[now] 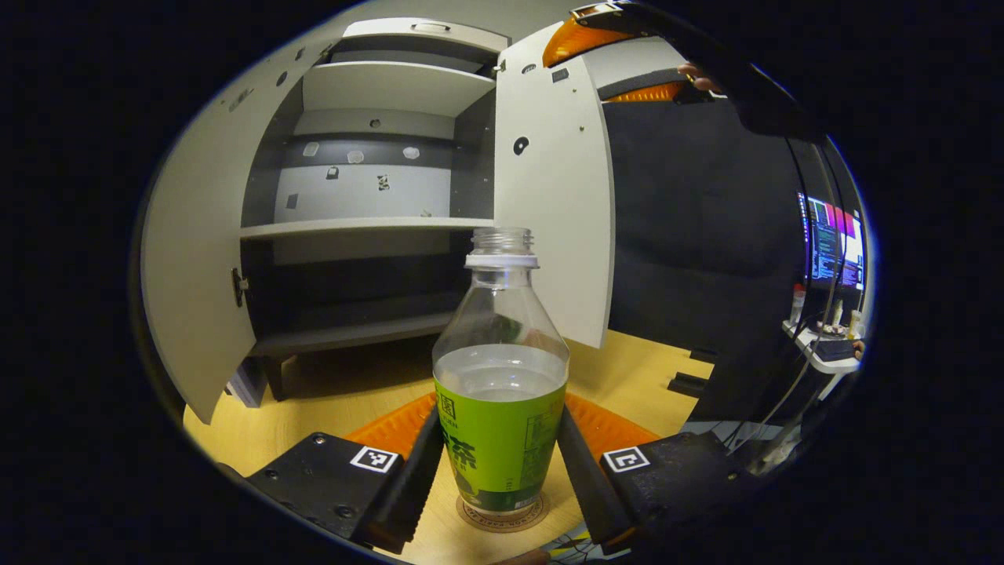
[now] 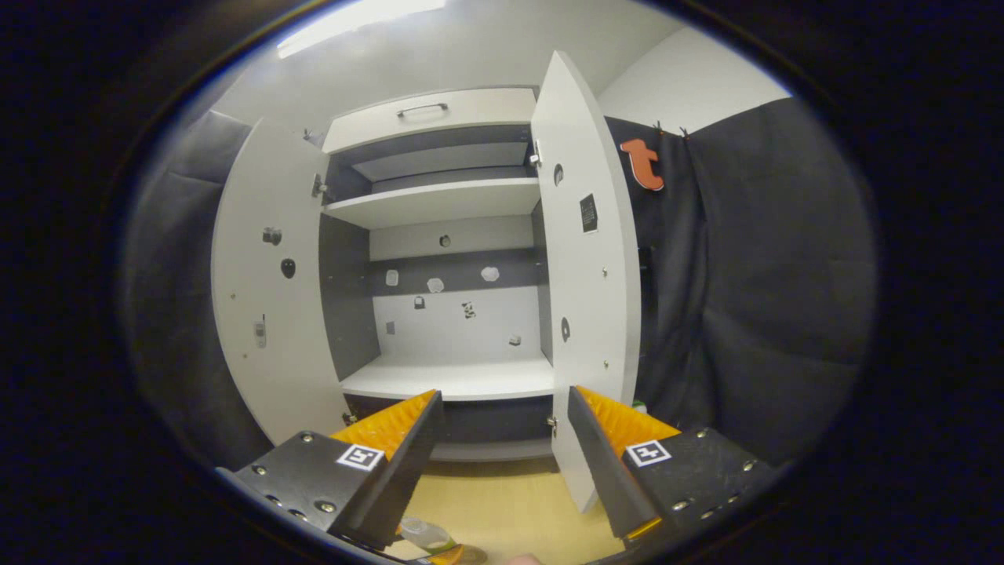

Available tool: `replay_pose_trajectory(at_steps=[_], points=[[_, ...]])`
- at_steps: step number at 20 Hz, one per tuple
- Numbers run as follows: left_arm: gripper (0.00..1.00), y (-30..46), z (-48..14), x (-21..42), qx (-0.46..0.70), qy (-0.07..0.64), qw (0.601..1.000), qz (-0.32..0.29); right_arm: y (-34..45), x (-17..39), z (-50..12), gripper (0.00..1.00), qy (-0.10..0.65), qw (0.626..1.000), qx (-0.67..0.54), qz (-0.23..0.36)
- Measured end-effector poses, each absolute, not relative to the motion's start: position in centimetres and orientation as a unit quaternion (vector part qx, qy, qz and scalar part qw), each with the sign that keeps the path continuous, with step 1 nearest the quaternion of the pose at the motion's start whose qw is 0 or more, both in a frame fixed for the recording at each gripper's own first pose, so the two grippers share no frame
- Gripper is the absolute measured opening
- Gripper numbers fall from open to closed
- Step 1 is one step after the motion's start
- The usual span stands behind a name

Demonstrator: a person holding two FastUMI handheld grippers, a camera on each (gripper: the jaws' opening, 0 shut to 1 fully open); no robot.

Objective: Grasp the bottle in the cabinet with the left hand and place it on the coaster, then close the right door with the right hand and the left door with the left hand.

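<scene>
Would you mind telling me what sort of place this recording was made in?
Most likely a recording booth set up inside an office or lab: black cloth walls hang behind a white cabinet with both doors open on a wooden table, and a lit computer monitor sits on a desk beyond.

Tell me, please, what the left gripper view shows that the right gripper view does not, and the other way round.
Left gripper view: the left gripper flanks the bottle, which stands upright on the coaster; a lit monitor is far to the side.
Right gripper view: the right gripper is open with nothing between its fingers; a ceiling light glows above.
Both: the cabinet with the left door and right door open, on a wooden tabletop.
</scene>
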State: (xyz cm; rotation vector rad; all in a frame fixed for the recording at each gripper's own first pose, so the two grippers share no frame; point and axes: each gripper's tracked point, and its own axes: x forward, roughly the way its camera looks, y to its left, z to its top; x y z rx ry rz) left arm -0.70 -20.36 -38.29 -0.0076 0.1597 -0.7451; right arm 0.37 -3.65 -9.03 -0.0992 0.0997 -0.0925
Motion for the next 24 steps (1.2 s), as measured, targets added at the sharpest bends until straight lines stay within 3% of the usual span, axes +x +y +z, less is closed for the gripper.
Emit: replay_pose_trajectory(at_steps=[4,15,18,24], points=[[0.82,-21.9,-39.9,-1.2,0.007,0.082,0.91,-0.406,-4.2,0.9,-8.9,0.96,0.048,0.996,-0.059,-0.05],[0.86,-20.8,-40.0,-0.3,0.061,0.068,0.904,-0.418,-5.1,1.0,-9.8,0.96,0.065,0.993,-0.073,-0.072],[0.93,-20.2,-38.1,0.0,0.049,0.07,0.908,-0.41,-5.2,0.5,-9.4,0.96,0.059,0.993,-0.069,-0.073],[0.93,-18.9,-30.8,0.7,0.022,0.043,0.916,-0.398,-6.0,-1.1,-8.5,0.96,0.052,0.994,-0.07,-0.072]])
